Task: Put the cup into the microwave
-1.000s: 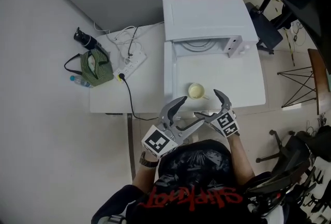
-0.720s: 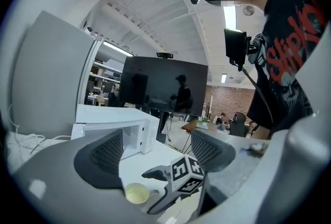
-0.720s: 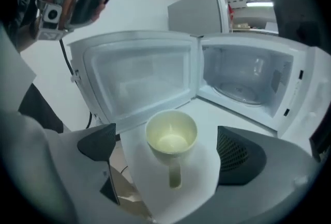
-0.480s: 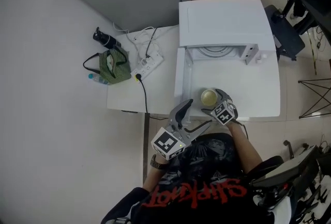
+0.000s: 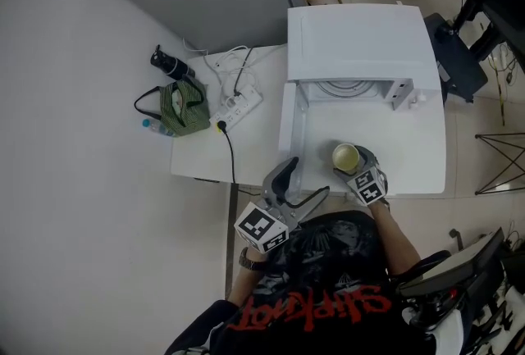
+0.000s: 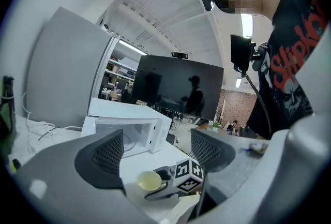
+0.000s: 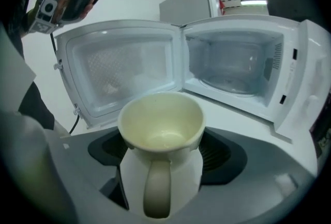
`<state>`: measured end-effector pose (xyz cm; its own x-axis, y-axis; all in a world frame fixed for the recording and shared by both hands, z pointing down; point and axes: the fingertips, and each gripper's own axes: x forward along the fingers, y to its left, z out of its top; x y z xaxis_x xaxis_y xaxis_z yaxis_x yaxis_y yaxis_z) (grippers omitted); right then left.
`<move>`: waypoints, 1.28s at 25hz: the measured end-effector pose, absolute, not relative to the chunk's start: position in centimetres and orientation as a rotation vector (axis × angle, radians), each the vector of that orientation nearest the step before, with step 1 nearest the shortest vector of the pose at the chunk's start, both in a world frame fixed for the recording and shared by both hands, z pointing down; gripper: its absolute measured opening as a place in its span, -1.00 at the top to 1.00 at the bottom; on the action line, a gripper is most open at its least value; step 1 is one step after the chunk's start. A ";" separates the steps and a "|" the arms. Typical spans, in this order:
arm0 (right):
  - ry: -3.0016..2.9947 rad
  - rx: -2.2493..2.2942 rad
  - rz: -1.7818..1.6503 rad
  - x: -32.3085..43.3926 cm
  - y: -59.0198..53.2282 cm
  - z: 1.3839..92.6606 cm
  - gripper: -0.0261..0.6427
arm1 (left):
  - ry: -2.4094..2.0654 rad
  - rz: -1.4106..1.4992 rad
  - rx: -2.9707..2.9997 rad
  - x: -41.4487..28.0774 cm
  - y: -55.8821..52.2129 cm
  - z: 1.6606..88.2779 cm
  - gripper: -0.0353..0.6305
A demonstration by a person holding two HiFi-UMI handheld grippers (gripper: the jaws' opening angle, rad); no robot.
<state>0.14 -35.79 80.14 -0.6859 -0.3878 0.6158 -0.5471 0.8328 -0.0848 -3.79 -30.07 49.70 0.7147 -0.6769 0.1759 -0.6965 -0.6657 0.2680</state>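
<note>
- The step in hand is the grasp: the right gripper (image 7: 163, 151) is closing its jaws around the cup (image 7: 161, 130), which stands on the table (image 5: 414, 157) in front of the microwave (image 5: 361, 42).
- The cup sits squarely between the 2 pads, handle turned back toward the gripper at 6 o'clock. The pads seem just short of pressing its sides, though the wide rim hides the contact, so a firm hold is not certain.
- Seen from the head view, the microwave's cavity lies at 12 o'clock from the cup. Its door (image 7: 124, 73) is swung open at about 10 o'clock, so the way in looks free.
- The left gripper (image 6: 158, 151) hangs at about 8 o'clock from the cup, jaws spread wide with nothing between them.
- Next, the grip likely needs to close fully. The cup should then be lifted level, carried toward 12 o'clock over the sill, and set on the glass plate (image 7: 232, 83) clear of the door.
</note>
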 end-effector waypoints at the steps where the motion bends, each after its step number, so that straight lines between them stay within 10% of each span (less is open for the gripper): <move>1: -2.423 0.717 0.364 0.9 -36.4 79.3 -0.33 | -1.080 0.075 2.599 -3.8 -30.2 49.8 -0.28; 15: -2.516 1.012 0.306 2.2 -53.3 72.2 -0.33 | -1.245 0.160 2.485 -4.6 -30.9 51.5 -0.26; 32: -2.388 1.248 0.384 0.3 -66.1 76.4 -0.34 | -1.628 0.096 2.272 -10.5 -32.9 51.0 0.40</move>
<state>0.29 -66.13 76.42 -0.5107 -0.7125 0.4812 -0.8273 0.5595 -0.0497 -10.51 -32.90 51.02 0.3398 -0.9064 0.2512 -0.9296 -0.2831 0.2360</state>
